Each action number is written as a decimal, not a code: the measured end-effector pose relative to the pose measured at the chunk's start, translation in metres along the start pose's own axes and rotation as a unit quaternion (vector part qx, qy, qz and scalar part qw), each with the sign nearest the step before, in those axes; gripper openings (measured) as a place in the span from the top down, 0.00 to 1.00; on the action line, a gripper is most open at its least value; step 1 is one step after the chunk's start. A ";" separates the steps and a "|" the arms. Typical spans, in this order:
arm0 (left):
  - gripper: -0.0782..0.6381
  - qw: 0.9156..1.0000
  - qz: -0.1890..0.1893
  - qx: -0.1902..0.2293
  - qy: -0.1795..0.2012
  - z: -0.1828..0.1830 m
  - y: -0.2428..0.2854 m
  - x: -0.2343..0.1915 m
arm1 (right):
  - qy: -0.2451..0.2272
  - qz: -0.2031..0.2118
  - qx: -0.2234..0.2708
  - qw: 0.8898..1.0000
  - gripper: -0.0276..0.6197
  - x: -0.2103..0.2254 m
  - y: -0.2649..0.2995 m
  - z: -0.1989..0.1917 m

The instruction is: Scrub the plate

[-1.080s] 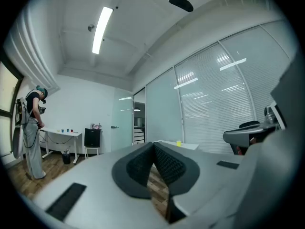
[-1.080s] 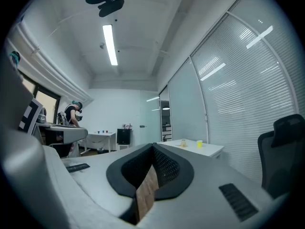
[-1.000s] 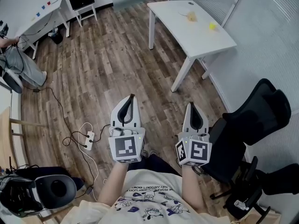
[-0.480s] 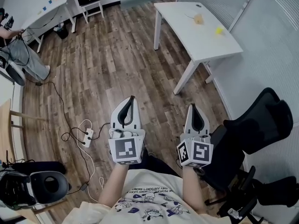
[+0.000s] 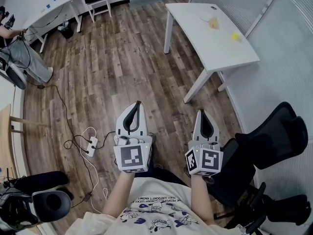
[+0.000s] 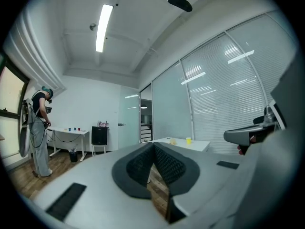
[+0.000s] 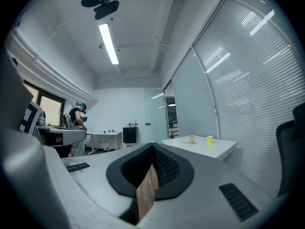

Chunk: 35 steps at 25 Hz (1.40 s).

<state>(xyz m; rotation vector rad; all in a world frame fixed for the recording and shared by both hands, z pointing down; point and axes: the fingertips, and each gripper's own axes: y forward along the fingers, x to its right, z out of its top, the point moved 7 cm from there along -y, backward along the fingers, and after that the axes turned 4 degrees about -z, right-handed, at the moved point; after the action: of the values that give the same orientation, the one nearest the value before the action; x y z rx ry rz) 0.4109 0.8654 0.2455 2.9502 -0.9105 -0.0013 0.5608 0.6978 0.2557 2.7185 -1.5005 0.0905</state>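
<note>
No plate can be made out. A white table (image 5: 215, 38) stands far ahead on the right and carries a small tan object (image 5: 213, 23) and a yellow cup (image 5: 235, 36). My left gripper (image 5: 138, 103) and right gripper (image 5: 201, 110) are held level side by side over the wood floor, well short of the table. Both are shut with nothing between the pads. In the left gripper view the closed jaws (image 6: 152, 145) point towards the table (image 6: 183, 143). The right gripper view has the closed jaws (image 7: 152, 147) with the table (image 7: 209, 148) and cup (image 7: 209, 139) beyond.
A black office chair (image 5: 274, 136) stands close on the right. A power strip with cables (image 5: 92, 143) lies on the floor to the left. A second white desk (image 5: 49, 9) and a person (image 5: 14, 53) are at the far left. A dark device (image 5: 44, 202) sits at the lower left.
The table and floor have slid down and right in the head view, so I have come nearer to the table. Both grippers keep their place in the picture and stay shut.
</note>
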 end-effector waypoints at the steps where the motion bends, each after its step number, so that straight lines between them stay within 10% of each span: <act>1: 0.85 1.000 0.000 0.004 -0.002 0.000 0.009 -0.003 | -0.001 0.000 0.000 1.000 0.96 0.000 0.008 0.000; 35: 0.85 1.000 -0.027 -0.014 0.003 0.010 0.243 -0.124 | 0.004 -0.027 -0.015 1.000 0.96 -0.017 0.258 -0.005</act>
<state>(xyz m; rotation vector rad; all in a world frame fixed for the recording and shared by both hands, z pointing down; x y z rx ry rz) 0.1710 0.7341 0.2459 2.9465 -0.8233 -0.0082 0.3334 0.5749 0.2598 2.7304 -1.4126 0.0762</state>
